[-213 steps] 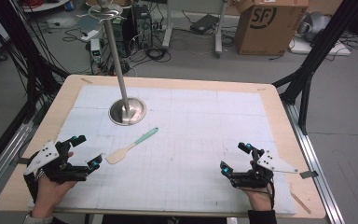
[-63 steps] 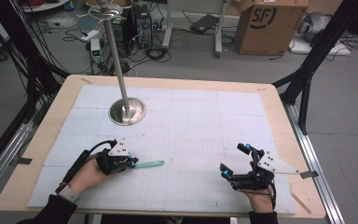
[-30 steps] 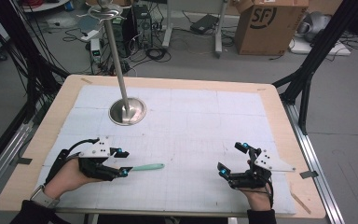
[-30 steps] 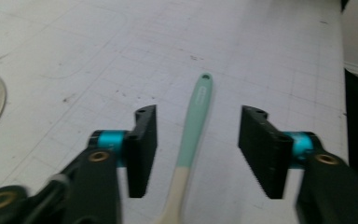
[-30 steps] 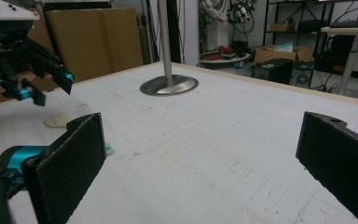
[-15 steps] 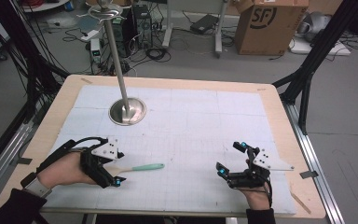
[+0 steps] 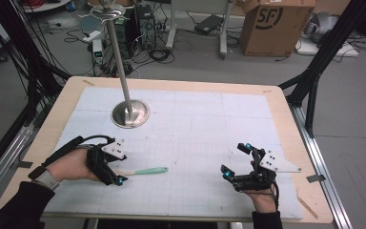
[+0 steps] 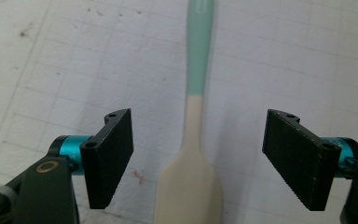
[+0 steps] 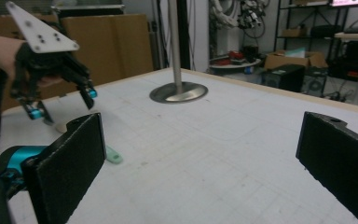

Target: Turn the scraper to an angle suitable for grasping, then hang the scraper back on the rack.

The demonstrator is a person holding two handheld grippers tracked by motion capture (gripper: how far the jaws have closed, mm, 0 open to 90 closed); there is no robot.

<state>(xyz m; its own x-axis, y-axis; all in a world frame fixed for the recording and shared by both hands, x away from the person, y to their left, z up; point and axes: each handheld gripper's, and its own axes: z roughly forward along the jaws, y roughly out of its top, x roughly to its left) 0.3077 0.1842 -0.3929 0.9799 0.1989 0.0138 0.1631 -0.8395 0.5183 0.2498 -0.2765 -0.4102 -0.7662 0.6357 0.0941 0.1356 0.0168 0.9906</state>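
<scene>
Cream-bladed and mint-green in the handle, a small flat silicone spatula (image 8: pixel 197 140) lies on the white gridded mat (image 7: pixel 209 129), its blade between the two black jaws of the left gripper (image 8: pixel 198 161). Those jaws stand wide apart, released, one on each side of the blade with a clear gap to either face; nothing is clasped. The handle runs straight away from the jaws, past their tips, toward the middle of the mat. In the high view the left gripper (image 7: pixel 116 174) sits low over the blade end of the spatula (image 7: pixel 145 170), the person's left hand (image 7: pixel 71 164) behind it, with a dark sleeve and a wristband.

Well apart from that, on the other side of the mat, the right gripper (image 7: pixel 236 162) rests in the person's right hand (image 7: pixel 262 198), jaws likewise spread open and empty, only bare mat between them. From the right gripper view, the spatula's green tip shows just beyond one jaw.

Farther beyond both sets of jaws, a round metal base (image 7: pixel 130 113) with an upright steel pole (image 7: pixel 119 57) stands on the mat. A wooden table edge (image 7: pixel 286 124) frames the mat.
</scene>
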